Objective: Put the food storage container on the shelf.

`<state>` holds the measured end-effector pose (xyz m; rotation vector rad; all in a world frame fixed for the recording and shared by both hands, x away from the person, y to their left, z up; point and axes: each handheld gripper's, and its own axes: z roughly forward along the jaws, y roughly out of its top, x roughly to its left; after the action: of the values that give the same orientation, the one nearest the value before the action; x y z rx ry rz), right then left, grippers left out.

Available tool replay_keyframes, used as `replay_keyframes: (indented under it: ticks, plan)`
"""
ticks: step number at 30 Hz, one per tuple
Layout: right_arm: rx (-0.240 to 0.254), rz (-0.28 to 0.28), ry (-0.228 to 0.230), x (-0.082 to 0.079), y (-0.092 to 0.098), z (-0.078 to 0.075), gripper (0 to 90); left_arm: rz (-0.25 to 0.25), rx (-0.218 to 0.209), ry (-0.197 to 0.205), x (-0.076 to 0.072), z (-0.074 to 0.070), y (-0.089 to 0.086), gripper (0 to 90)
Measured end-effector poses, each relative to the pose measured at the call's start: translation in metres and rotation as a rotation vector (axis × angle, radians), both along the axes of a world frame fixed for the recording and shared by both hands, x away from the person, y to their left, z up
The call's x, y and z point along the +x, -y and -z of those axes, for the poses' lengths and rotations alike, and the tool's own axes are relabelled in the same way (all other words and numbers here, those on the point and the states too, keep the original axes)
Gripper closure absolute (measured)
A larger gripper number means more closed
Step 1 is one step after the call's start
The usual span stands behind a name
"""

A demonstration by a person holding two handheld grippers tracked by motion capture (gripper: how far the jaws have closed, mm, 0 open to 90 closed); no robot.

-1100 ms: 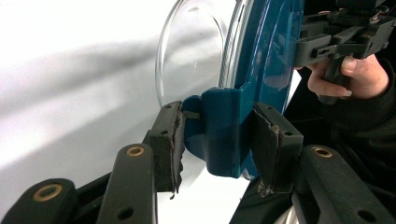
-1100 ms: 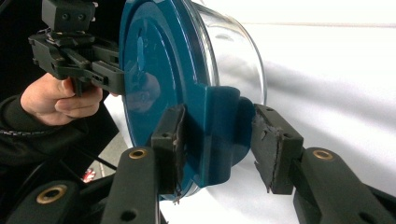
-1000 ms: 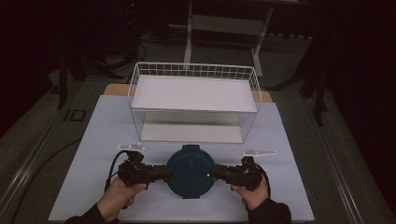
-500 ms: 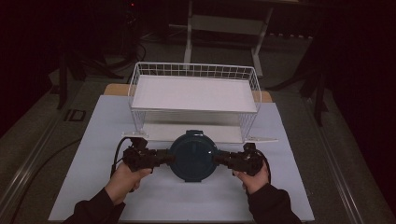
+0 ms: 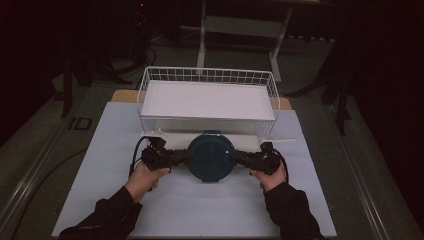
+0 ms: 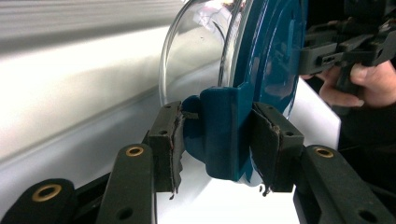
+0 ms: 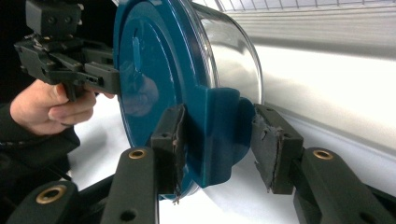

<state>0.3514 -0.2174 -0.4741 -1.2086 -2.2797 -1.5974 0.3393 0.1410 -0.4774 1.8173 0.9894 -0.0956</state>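
A round glass bowl [image 5: 210,157] with a dark teal lid [image 7: 154,84] is held between the two grippers, near the middle of the white mat [image 5: 110,145], just in front of the wire basket [image 5: 150,80]. No brand, label or writing can be read on the bowl, the lid, the basket or the mat.

The left gripper [image 6: 217,144] is closed narrow on a teal clip tab [image 6: 219,135] at the lid's left edge; one pad [image 6: 170,140] presses the tab from the glass side and the other from the lid's top side. The right gripper [image 7: 217,149] straddles the matching tab [image 7: 219,135] on the opposite edge. Its pad [image 7: 172,144] on the lid side touches the lid, while the pad on the glass side stands a little apart from the tab, so whether this grip is fully closed cannot be told.

In the high view the left gripper [image 5: 175,157] and right gripper [image 5: 245,158] point toward each other, with the bowl between them. A hand [image 5: 145,177] in a dark sleeve grips each one, the right hand [image 5: 270,179] opposite.

The basket has a white floor and stands at the mat's far edge, its front wall just beyond the bowl. The mat lies on a table [image 5: 125,95] whose wooden top shows at the far corners.
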Motion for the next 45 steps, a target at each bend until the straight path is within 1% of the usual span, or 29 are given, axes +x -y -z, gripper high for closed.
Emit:
replay_keyframes:
  ticks: [1,4,6,7,8,11,12,16,19,21,22,23,25,26,27,28,33,34,36,37,38,39,40,42,43,44,45]
  plan:
    - [0.001,0.005,-0.002,0.003,0.000,0.002,56.1,-0.001,0.008,0.010,0.003,0.001,0.001,55.4]
    - [-0.003,0.015,0.003,0.010,0.000,0.006,56.1,-0.011,0.016,0.021,0.011,0.007,0.002,55.2]
    - [-0.015,0.024,0.004,0.015,-0.001,0.008,56.1,-0.024,0.018,0.025,0.016,0.011,0.002,55.1]
    - [-0.019,0.027,0.005,0.017,-0.002,0.009,56.1,-0.024,0.018,0.025,0.016,0.011,0.002,55.0]
    - [-0.019,0.027,0.005,0.017,-0.002,0.009,56.1,-0.027,0.017,0.025,0.019,0.013,0.002,55.0]
    - [-0.021,0.033,0.005,0.027,-0.003,0.014,56.0,-0.043,0.011,0.019,0.026,0.017,0.002,54.9]
    - [-0.021,0.036,0.003,0.028,-0.003,0.014,56.0,-0.055,0.000,0.014,0.029,0.018,0.002,54.9]
    - [-0.009,0.047,0.001,0.036,-0.003,0.018,56.0,-0.071,-0.015,0.021,0.036,0.019,0.002,54.7]
    - [-0.003,0.057,0.003,0.040,-0.003,0.019,55.9,-0.079,-0.019,0.030,0.040,0.020,0.003,54.6]
    - [0.001,0.063,0.004,0.043,-0.003,0.020,55.8,-0.084,-0.025,0.023,0.041,0.020,0.003,54.6]
    - [0.001,0.064,0.004,0.043,-0.003,0.020,55.8,-0.096,-0.030,0.005,0.042,0.021,0.004,54.6]
    - [0.001,0.068,-0.001,0.045,-0.003,0.021,55.8,-0.098,-0.030,0.001,0.043,0.022,0.004,54.6]
    - [0.001,0.070,-0.005,0.047,-0.003,0.023,55.7,-0.099,-0.026,0.000,0.045,0.025,0.003,54.5]
    - [0.001,0.070,-0.008,0.048,-0.004,0.024,55.6,-0.105,-0.032,-0.004,0.046,0.026,0.003,54.5]
    - [0.010,0.070,-0.016,0.049,-0.004,0.026,55.6,-0.111,-0.038,-0.008,0.045,0.026,0.004,54.4]
    - [0.014,0.070,-0.019,0.049,-0.003,0.026,55.6,-0.106,-0.036,-0.002,0.046,0.026,0.003,54.4]
    - [0.020,0.074,-0.016,0.050,-0.004,0.027,55.3,-0.105,-0.056,-0.012,0.048,0.028,0.001,54.1]
    - [0.026,0.076,-0.022,0.050,-0.004,0.027,55.2,-0.108,-0.064,-0.022,0.048,0.028,0.002,54.0]
    - [0.042,0.077,-0.045,0.052,-0.003,0.031,54.9,-0.104,-0.065,-0.021,0.050,0.029,0.001,53.7]
    - [0.050,0.081,-0.058,0.053,-0.002,0.033,54.7,-0.108,-0.080,-0.041,0.050,0.029,0.002,53.4]
    - [0.057,0.082,-0.053,0.054,-0.002,0.035,54.5,-0.108,-0.069,-0.033,0.053,0.030,0.000,53.3]
    - [0.058,0.084,-0.061,0.054,-0.002,0.036,54.2,-0.107,-0.072,-0.031,0.053,0.031,-0.001,53.2]
    - [0.059,0.084,-0.060,0.054,-0.002,0.036,54.1,-0.104,-0.080,-0.035,0.055,0.032,-0.002,53.1]
    - [0.066,0.083,-0.077,0.056,-0.002,0.036,53.8,-0.106,-0.092,-0.044,0.057,0.033,-0.003,52.8]
    - [0.067,0.084,-0.073,0.057,-0.002,0.036,53.5,-0.108,-0.094,-0.050,0.057,0.034,-0.003,52.6]
    - [0.064,0.082,-0.058,0.058,-0.003,0.037,52.7,-0.108,-0.093,-0.053,0.058,0.034,-0.004,52.4]
    - [0.052,0.086,-0.063,0.057,-0.003,0.036,51.5,-0.112,-0.085,-0.046,0.058,0.034,-0.003,51.4]
